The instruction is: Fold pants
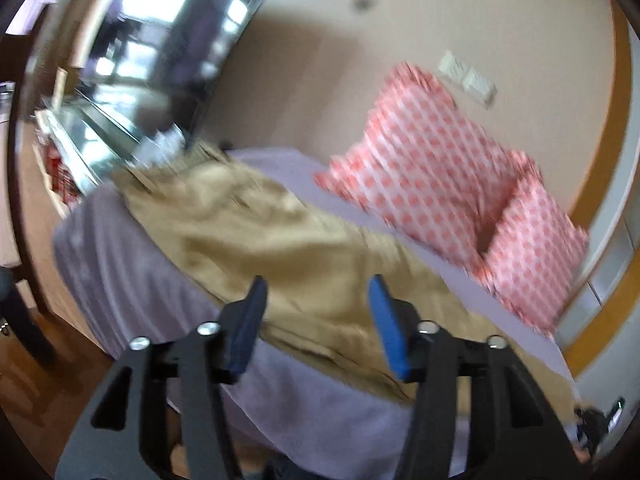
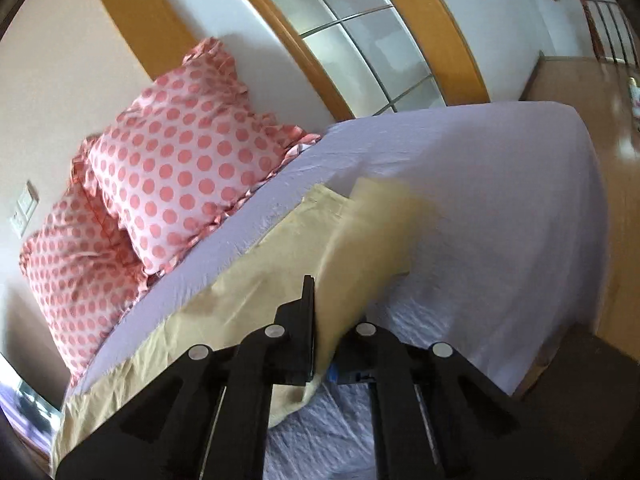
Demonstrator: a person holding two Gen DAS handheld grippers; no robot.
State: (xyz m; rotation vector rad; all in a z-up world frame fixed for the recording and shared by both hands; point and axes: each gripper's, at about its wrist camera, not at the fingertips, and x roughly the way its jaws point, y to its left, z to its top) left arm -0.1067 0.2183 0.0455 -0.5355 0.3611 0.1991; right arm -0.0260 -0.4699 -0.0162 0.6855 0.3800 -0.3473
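Early in the fold, by the look of it: tan pants (image 1: 304, 248) spread lengthwise on the lavender bedsheet (image 2: 500, 200), beside polka-dot pillows (image 2: 180, 168). Right gripper (image 2: 326, 344) clamped on a pant-leg fold, lifting. Left gripper (image 1: 316, 320) spread wide, empty, over the cloth. Next: pinch the near edge with the left, carry both across.

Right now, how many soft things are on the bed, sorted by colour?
Pink polka-dot ruffled pillows: 2
Tan cotton pants: 1, pinched in the right gripper
Total: 3, all lying on the lilac bedsheet. The left gripper is open above the pants.
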